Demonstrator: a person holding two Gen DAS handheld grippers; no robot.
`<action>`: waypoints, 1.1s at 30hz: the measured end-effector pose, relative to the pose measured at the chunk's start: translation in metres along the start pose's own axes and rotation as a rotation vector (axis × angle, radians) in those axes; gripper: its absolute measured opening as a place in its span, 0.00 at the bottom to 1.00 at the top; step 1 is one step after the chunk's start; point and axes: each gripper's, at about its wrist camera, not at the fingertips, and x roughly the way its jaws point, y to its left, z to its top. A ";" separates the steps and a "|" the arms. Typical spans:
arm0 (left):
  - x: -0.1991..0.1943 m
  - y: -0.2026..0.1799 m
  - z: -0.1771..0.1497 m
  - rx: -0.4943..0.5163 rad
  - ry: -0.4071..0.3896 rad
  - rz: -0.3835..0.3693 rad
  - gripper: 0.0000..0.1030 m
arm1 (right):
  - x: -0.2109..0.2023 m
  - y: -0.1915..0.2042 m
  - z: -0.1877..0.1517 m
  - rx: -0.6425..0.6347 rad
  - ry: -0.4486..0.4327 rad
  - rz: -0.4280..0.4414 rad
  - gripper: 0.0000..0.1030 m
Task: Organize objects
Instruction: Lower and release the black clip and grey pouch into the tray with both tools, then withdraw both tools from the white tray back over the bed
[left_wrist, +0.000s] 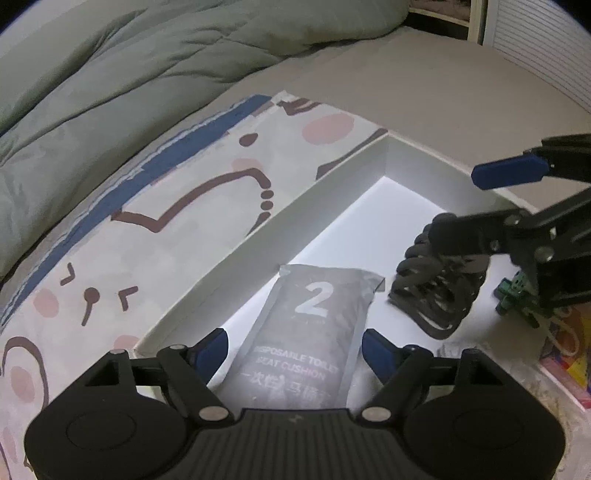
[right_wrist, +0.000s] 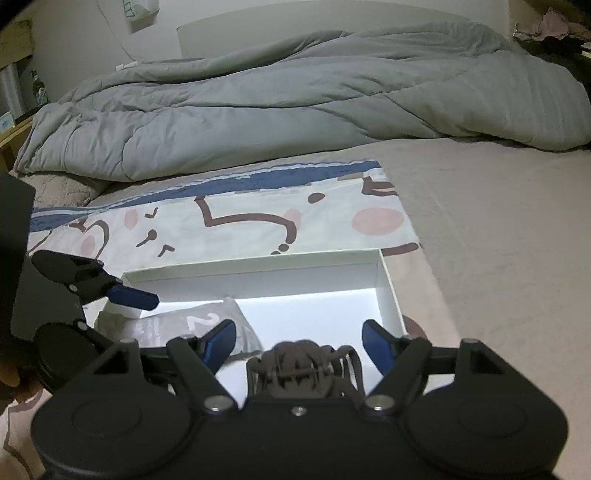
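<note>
A white shallow box (left_wrist: 332, 177) lies on the bed, also in the right wrist view (right_wrist: 388, 291). Inside it lies a grey packet marked "2" (left_wrist: 314, 332), which also shows in the right wrist view (right_wrist: 199, 321). My left gripper (left_wrist: 295, 350) is open, its fingers on either side of the packet's near end, apart from it. A black coiled cable bundle (left_wrist: 432, 288) rests in the box; it also shows in the right wrist view (right_wrist: 306, 365). My right gripper (right_wrist: 299, 343) is open over the bundle; it also shows in the left wrist view (left_wrist: 476, 201).
A patterned cloth (left_wrist: 166, 206) with pink and brown cartoon marks lies under the box. A grey quilt (right_wrist: 295, 103) is heaped at the far side of the bed. Small green parts (left_wrist: 513, 291) and colourful items (left_wrist: 569, 369) sit at the right.
</note>
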 end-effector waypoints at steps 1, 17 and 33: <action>-0.003 0.000 0.000 -0.001 -0.004 -0.001 0.79 | -0.001 0.000 0.000 -0.001 0.002 -0.003 0.74; -0.100 0.010 -0.034 -0.160 -0.111 0.074 0.90 | -0.066 0.034 0.009 0.010 -0.074 -0.066 0.98; -0.216 0.011 -0.098 -0.329 -0.256 0.161 1.00 | -0.163 0.088 -0.012 -0.040 -0.135 -0.166 1.00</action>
